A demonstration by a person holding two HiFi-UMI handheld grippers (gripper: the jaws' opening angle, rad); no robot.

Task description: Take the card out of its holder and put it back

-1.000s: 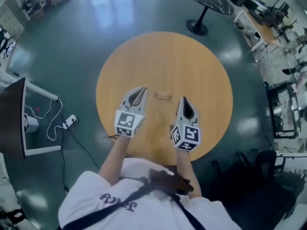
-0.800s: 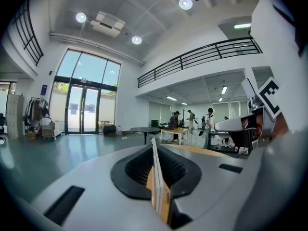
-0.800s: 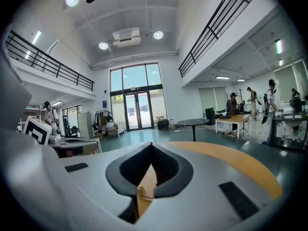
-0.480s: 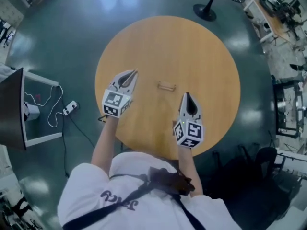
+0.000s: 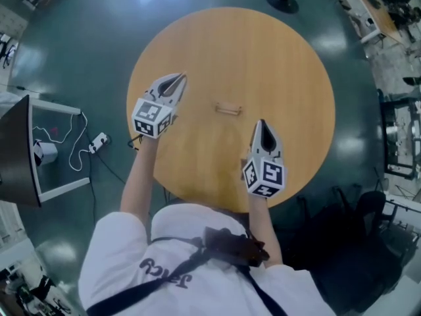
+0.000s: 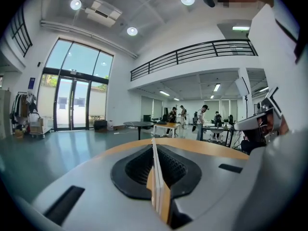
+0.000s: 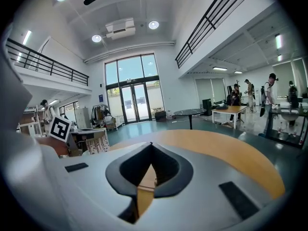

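Note:
A small wooden card holder [image 5: 228, 108] lies near the middle of the round wooden table [image 5: 263, 51]. I cannot make out a card in it at this size. My left gripper [image 5: 177, 78] hovers over the table's left edge, well left of the holder, with its jaws shut. In the left gripper view a thin pale edge runs along the seam of the left gripper [image 6: 154, 146]. I cannot tell whether that edge is anything but the pads. My right gripper [image 5: 262, 122] points at the table's near right part, below and right of the holder. The tips of my right gripper [image 7: 151, 144] meet with nothing between them.
A black pedestal table base [image 5: 281, 0] stands beyond the far edge. On the floor at left lie a power strip with white cable [image 5: 97, 143] and a dark panel in a white frame [image 5: 16, 157]. Desks [image 5: 388, 5] crowd the right side. People [image 6: 202, 121] stand far off.
My left gripper has swung away from the holder to the left edge of the table. The right gripper has drawn back slightly toward the near edge. The holder has not moved.

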